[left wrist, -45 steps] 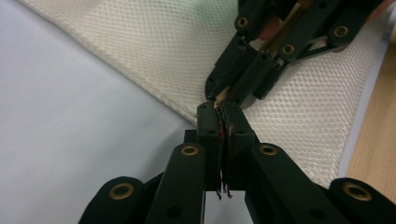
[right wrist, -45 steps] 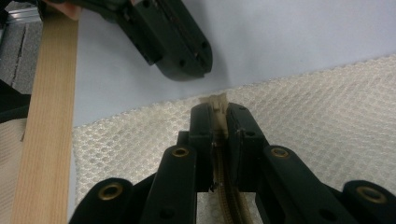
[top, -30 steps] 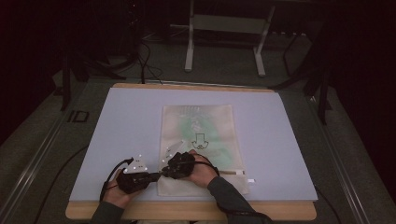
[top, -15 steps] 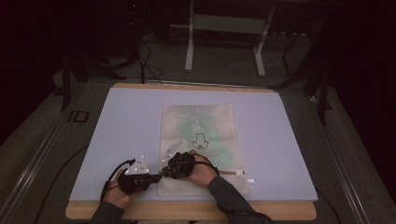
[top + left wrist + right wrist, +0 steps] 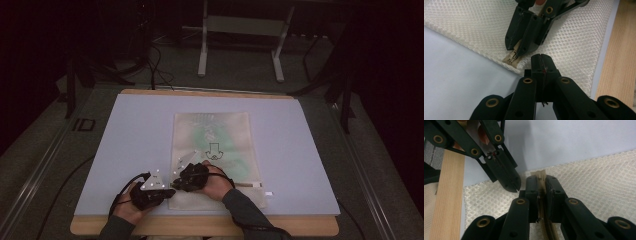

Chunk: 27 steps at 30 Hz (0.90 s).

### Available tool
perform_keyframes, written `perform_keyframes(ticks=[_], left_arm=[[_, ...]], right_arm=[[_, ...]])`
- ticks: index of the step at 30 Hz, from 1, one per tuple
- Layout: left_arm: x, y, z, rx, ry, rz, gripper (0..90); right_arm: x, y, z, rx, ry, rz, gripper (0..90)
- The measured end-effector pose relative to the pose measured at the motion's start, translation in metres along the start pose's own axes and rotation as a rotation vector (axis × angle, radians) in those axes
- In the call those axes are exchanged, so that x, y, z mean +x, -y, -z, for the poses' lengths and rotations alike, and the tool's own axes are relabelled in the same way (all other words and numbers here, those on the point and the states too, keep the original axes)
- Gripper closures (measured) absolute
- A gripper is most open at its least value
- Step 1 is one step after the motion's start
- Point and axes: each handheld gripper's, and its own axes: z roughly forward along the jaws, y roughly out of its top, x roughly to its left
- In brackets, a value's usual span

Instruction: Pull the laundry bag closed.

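A pale mesh bag (image 5: 212,142) with a green print lies flat in the middle of the white table top (image 5: 125,145). A beige zipper (image 5: 540,173) runs along the bag's near edge. My right gripper (image 5: 540,180) is shut on the zipper's left end, whose tip pokes out past the jaws. In the high view it sits at the bag's near left corner (image 5: 176,183). My left gripper (image 5: 540,57) is shut on the mesh edge of that same corner, just beside the right gripper (image 5: 516,53). The two sets of tips almost touch.
The table's wooden front edge (image 5: 200,226) lies close behind both hands. A small white tag (image 5: 267,193) sits at the zipper's far right end. A metal stand (image 5: 240,45) and cables stand on the dark floor beyond the table.
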Motion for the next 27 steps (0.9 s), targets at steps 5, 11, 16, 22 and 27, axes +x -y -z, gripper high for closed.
perform_keyframes(ticks=[5,11,16,22,27], left_arm=[[-0.0010,0.0008,-0.0005,-0.005,-0.011,0.033,89.8],[-0.0008,0.0011,-0.0003,-0.003,-0.012,0.052,89.9],[-0.0008,0.0010,-0.0003,-0.001,-0.013,0.054,90.0],[-0.0029,-0.0004,-0.0005,0.007,-0.027,0.041,89.9],[-0.0091,-0.0036,-0.0009,0.025,-0.068,-0.028,89.6]], right_arm=[[0.0000,0.0021,0.0023,0.008,-0.001,0.013,81.8],[0.0007,0.0035,0.0056,0.025,0.002,0.031,82.0],[0.0019,0.0041,0.0089,0.046,0.008,0.053,82.0],[0.0023,0.0059,0.0095,0.043,0.008,0.055,82.1],[0.0011,0.0066,0.0084,0.037,-0.002,0.039,82.1]])
